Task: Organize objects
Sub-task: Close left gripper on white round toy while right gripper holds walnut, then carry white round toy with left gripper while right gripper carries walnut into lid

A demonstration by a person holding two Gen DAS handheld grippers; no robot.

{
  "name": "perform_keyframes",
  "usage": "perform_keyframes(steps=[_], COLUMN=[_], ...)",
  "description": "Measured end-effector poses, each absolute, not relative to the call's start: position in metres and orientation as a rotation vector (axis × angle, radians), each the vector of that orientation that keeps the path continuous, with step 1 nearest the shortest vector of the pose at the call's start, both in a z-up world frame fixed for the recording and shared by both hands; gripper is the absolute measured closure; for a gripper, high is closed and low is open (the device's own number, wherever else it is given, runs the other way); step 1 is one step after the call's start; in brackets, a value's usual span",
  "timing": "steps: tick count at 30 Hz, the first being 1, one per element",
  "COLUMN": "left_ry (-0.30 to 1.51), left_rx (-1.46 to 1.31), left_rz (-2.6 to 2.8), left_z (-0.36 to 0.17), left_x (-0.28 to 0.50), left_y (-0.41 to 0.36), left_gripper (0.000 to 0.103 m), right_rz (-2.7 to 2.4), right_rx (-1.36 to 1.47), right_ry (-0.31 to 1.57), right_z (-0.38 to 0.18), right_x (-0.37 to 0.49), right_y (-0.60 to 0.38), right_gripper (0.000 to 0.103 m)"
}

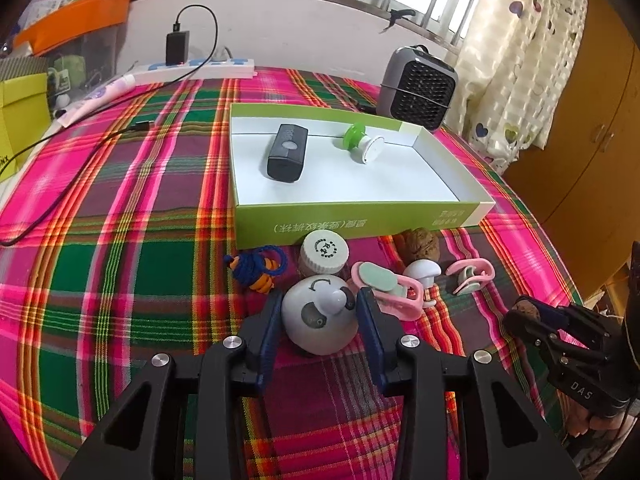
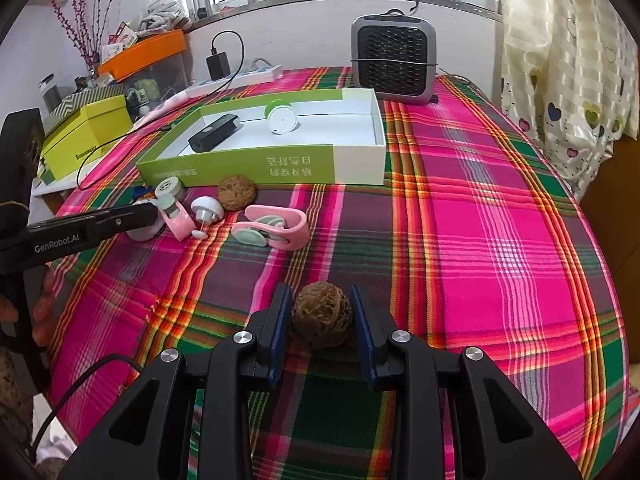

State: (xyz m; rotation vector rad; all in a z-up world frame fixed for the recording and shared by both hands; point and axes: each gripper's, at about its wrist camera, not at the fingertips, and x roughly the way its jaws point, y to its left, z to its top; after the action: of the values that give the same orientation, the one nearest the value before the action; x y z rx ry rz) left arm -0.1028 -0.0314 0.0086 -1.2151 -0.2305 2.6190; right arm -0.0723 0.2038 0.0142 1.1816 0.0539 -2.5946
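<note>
Two grippers work over a plaid cloth (image 2: 480,208) near an open green-and-white box (image 1: 352,216). With its jaws part-open, the left gripper (image 1: 320,312) straddles a grey panda-faced round toy (image 1: 316,320) resting on the cloth in front of the box; its blue pads (image 1: 272,328) stand just beside the toy's flanks, and whether they press on it cannot be told. With narrow jaws, the right gripper (image 2: 322,316) is clamped on a brown wrinkled walnut (image 2: 322,316), to the right of the box's near wall and closer to the camera. Inside the box lie a black rectangular device (image 1: 286,154) and, to its right, a green-and-white spool-shaped object (image 1: 362,142). Along the outside of the box's near wall sit a white-capped bottle (image 1: 324,254), a second walnut (image 1: 418,244), a blue-and-orange corded trinket (image 1: 258,268), a pink clip with a mint pad (image 1: 390,286), a white mushroom-shaped piece (image 1: 422,272) and another pink clip (image 1: 470,274). Behind the box stands a grey grille-fronted fan heater (image 2: 392,62), and to the box's far left a black charger (image 1: 177,46) is plugged into a white power strip (image 1: 200,68)
</note>
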Motion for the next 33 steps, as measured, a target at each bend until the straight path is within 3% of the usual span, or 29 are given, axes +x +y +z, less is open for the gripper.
perform_keyframes(steps=[15, 33], left_ry=[-0.248, -0.257], left_rx=[-1.192, -1.184], left_rz=[2.634, 2.633], left_z=[0.013, 0.014], left_x=[-0.091, -0.083], left_y=[-0.035, -0.034], left_gripper=[0.075, 0.076], right_rz=[-2.575, -2.532], right_rx=[1.169, 1.146], right_ry=[0.064, 0.092], right_z=[0.014, 0.015], right_x=[-0.071, -0.071], right_y=[0.192, 0.175], right_gripper=[0.072, 0.072])
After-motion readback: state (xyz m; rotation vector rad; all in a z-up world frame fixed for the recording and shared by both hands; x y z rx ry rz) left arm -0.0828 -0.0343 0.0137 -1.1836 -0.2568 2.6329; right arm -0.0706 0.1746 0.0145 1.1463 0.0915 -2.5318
